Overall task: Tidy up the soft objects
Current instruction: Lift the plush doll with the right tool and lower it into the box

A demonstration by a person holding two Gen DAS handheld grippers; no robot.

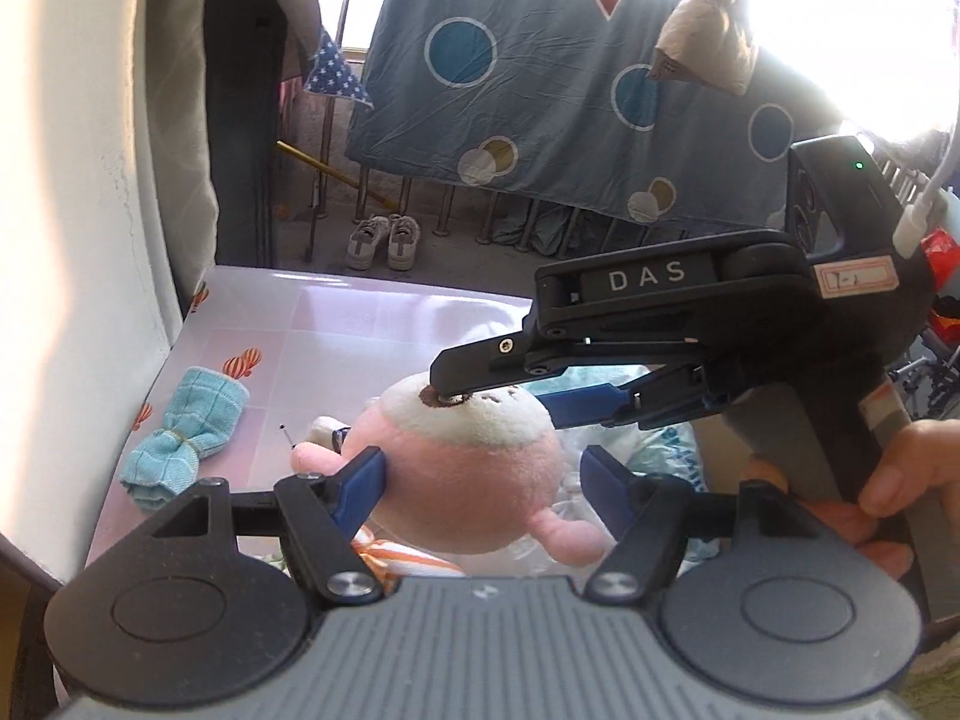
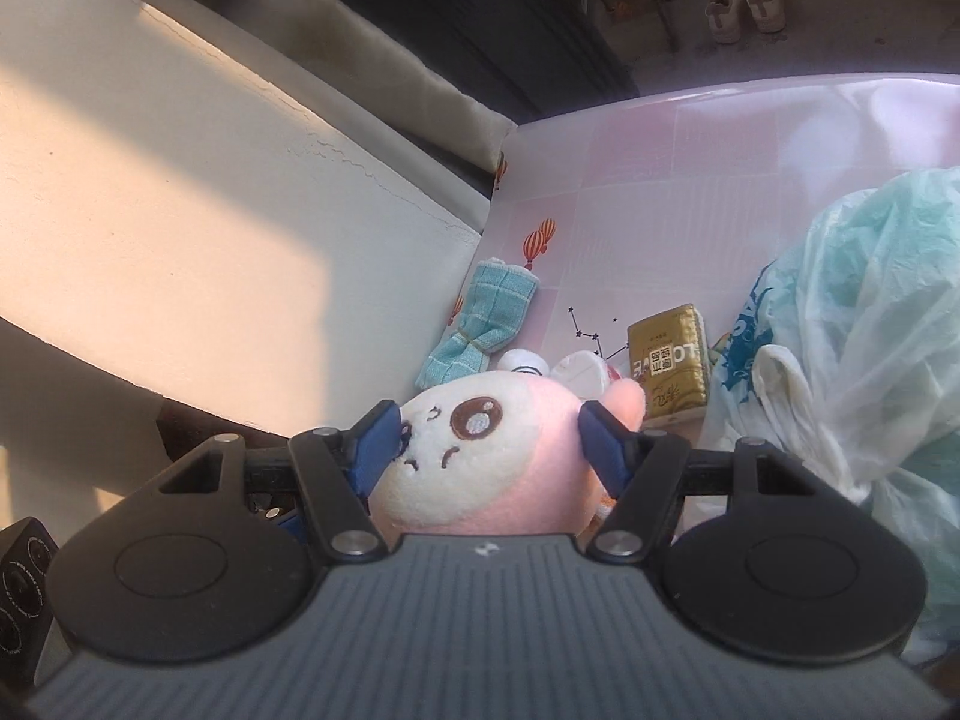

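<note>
A pink and white plush toy [image 1: 474, 468] sits between the blue pads of my left gripper [image 1: 486, 474]; the left pad touches it, the right pad stands just off it. My right gripper [image 1: 480, 405] comes in from the right and its fingers clamp the toy's head. In the right wrist view the toy's face [image 2: 480, 456] fills the space between the pads of my right gripper [image 2: 489, 441]. A rolled light-blue towel [image 1: 183, 435] lies on the pink table by the wall; it also shows in the right wrist view [image 2: 480, 324].
A gold tissue pack [image 2: 669, 366] and a small white object [image 2: 579, 369] lie past the toy. A pale green plastic bag [image 2: 852, 324] is heaped on the right. The pink tablecloth [image 1: 360, 324] meets a white wall [image 2: 210, 210] on the left. Laundry hangs beyond the table.
</note>
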